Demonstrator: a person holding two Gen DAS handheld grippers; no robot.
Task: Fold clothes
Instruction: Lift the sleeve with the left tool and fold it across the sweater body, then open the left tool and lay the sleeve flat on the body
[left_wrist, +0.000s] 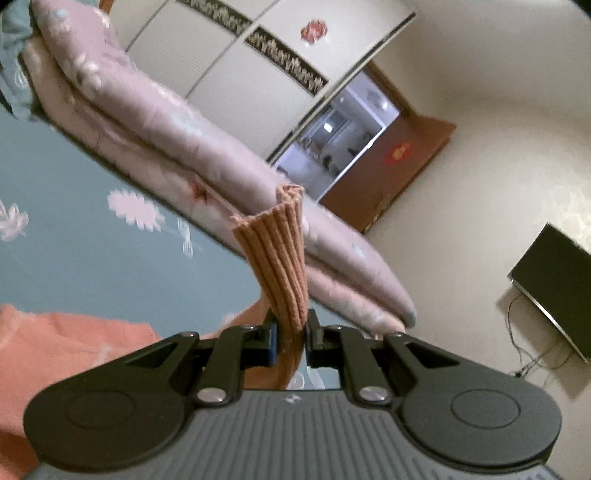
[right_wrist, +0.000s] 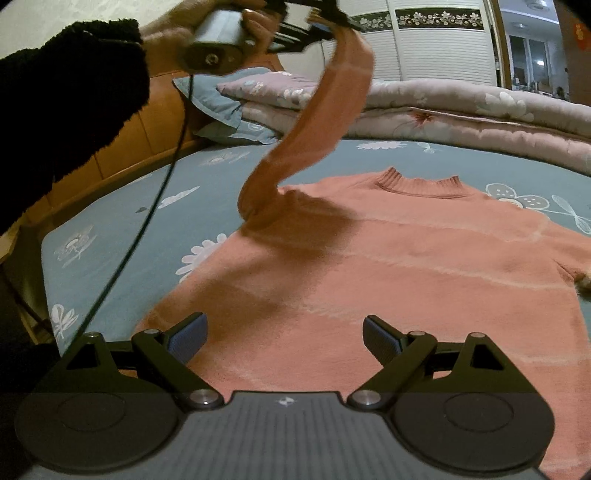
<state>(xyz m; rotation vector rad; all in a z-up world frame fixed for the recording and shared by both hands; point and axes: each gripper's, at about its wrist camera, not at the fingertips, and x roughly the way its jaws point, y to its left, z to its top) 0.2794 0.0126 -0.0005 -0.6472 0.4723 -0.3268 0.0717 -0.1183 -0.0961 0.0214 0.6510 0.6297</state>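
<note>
While the left wrist view tilts sharply, we see the left gripper (left_wrist: 290, 334) clamped on the ribbed cuff (left_wrist: 280, 254) of an orange sweater sleeve, the fabric pinched between both pads and standing up past the fingertips. Behind the cuff lies a folded pink quilt (left_wrist: 177, 136) on a blue floral bedsheet (left_wrist: 74, 236), and more of the orange knit shows at the lower left. A white wardrobe (left_wrist: 229, 70) and a dark screen (left_wrist: 554, 284) on the wall fill the background.

From the right wrist view, our right gripper (right_wrist: 284, 341) hangs with its fingers spread wide apart, holding nothing, just above the lower part of the sweater (right_wrist: 388, 266). The sweater lies flat on the bedsheet (right_wrist: 122, 214), its collar pointing towards the quilt (right_wrist: 461, 110). One sleeve (right_wrist: 314, 125) rises from the shoulder in a curve up to the other gripper (right_wrist: 328, 16), which a hand (right_wrist: 207, 29) in a black fuzzy sleeve (right_wrist: 62, 99) holds high over the bed. A black cable (right_wrist: 147, 206) trails down from that gripper. A wooden bed frame (right_wrist: 122, 144) borders the mattress at the left.
</note>
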